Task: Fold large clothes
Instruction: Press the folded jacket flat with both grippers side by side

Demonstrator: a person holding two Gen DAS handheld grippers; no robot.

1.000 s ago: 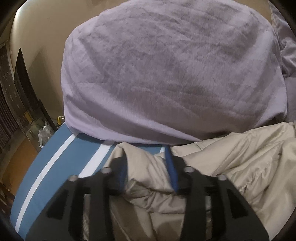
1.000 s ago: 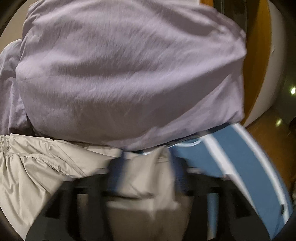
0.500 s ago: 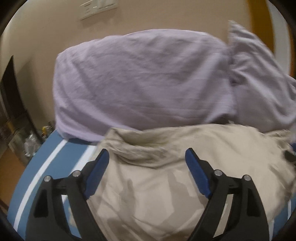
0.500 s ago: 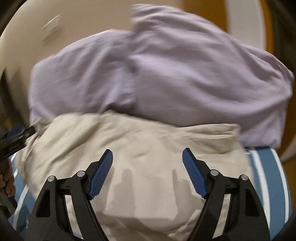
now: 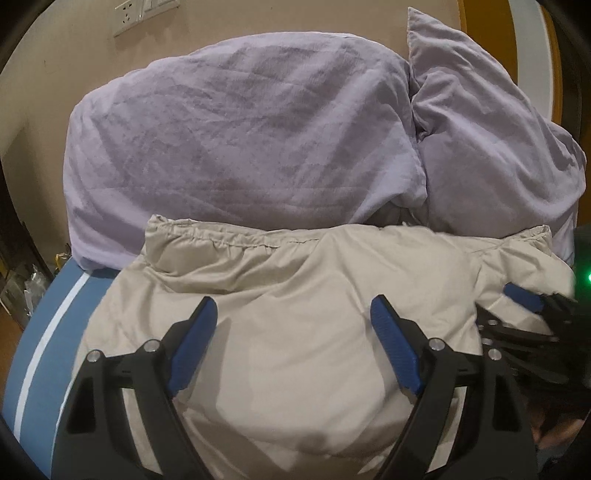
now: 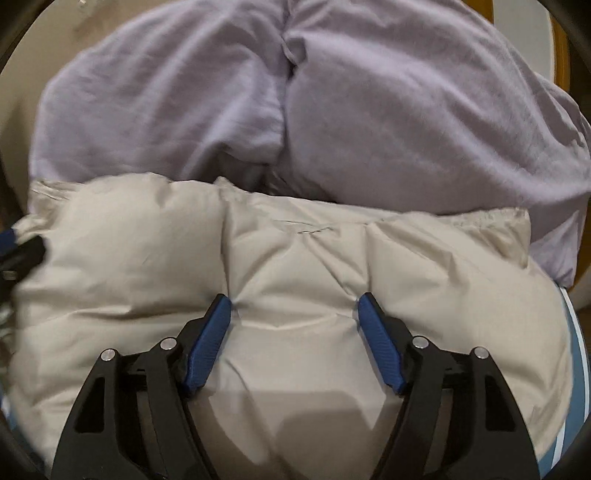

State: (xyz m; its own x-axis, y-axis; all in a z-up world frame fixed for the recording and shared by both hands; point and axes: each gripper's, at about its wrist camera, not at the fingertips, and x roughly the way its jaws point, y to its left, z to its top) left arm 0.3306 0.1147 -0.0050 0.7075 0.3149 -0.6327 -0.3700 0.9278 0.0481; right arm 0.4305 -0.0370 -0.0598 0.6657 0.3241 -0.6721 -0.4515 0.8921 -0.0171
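Note:
A beige puffy jacket (image 5: 295,295) lies folded on the bed, its elastic hem against the lilac pillows. It also fills the right wrist view (image 6: 295,266). My left gripper (image 5: 293,314) is open and empty, just above the jacket's left half. My right gripper (image 6: 295,310) is open and empty, its blue pads close to the jacket's quilted surface. The right gripper also shows at the right edge of the left wrist view (image 5: 528,306). The left gripper's tip shows at the left edge of the right wrist view (image 6: 18,247).
Two lilac pillows (image 5: 240,140) (image 5: 491,147) stand against the beige wall behind the jacket. The blue sheet with white stripes (image 5: 48,339) shows at the left, and at the right in the right wrist view (image 6: 576,350). A wall socket (image 5: 144,14) is above.
Both grippers let go of the jacket's hem, opened wide and drew back. The jacket now lies folded over, flat against the pillows.

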